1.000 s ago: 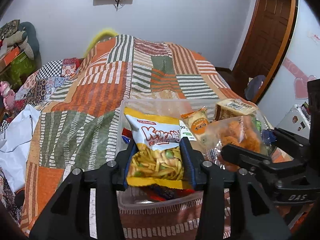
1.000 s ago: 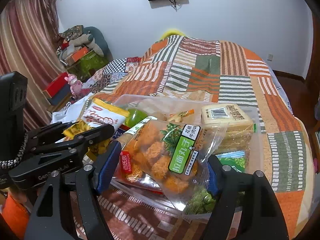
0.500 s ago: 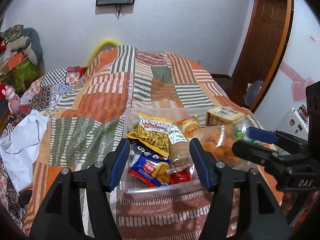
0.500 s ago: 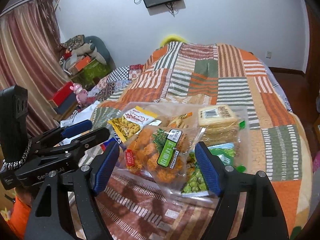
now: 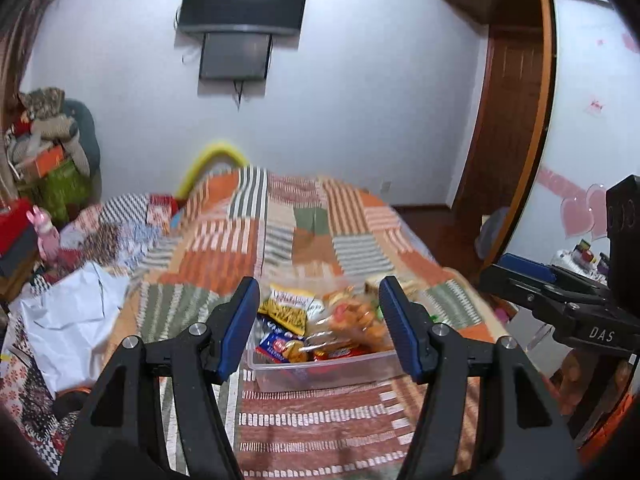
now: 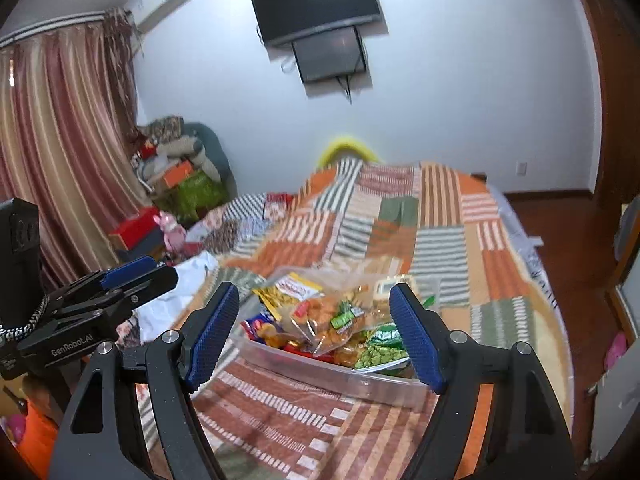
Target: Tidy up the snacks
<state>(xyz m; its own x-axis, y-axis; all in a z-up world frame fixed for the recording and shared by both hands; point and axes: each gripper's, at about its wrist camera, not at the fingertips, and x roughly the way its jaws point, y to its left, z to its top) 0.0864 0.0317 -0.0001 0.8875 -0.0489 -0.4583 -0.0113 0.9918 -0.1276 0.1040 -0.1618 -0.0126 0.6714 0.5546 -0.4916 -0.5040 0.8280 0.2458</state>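
A clear plastic bin (image 5: 320, 372) full of snack packets sits on the patchwork bedspread; it also shows in the right wrist view (image 6: 360, 380). In it lie a yellow packet of sticks (image 5: 286, 307) (image 6: 286, 294), a clear bag of orange puffs (image 5: 360, 320) (image 6: 332, 320), a blue-red packet (image 5: 280, 346) and a green pea packet (image 6: 382, 350). My left gripper (image 5: 320, 326) is open and empty, drawn back above the bin. My right gripper (image 6: 316, 334) is open and empty, also back from the bin.
The patchwork bed (image 5: 280, 232) stretches toward the far wall with a TV (image 5: 244, 8). White cloth (image 5: 72, 316) lies at the bed's left edge. Piled boxes and toys (image 6: 176, 176) stand at the left, a wooden door (image 5: 508, 136) at the right.
Both grippers let go of their packets, the left its yellow one, the right its orange puffs bag, which now lie in the bin. Both pulled back and up, jaws wider.
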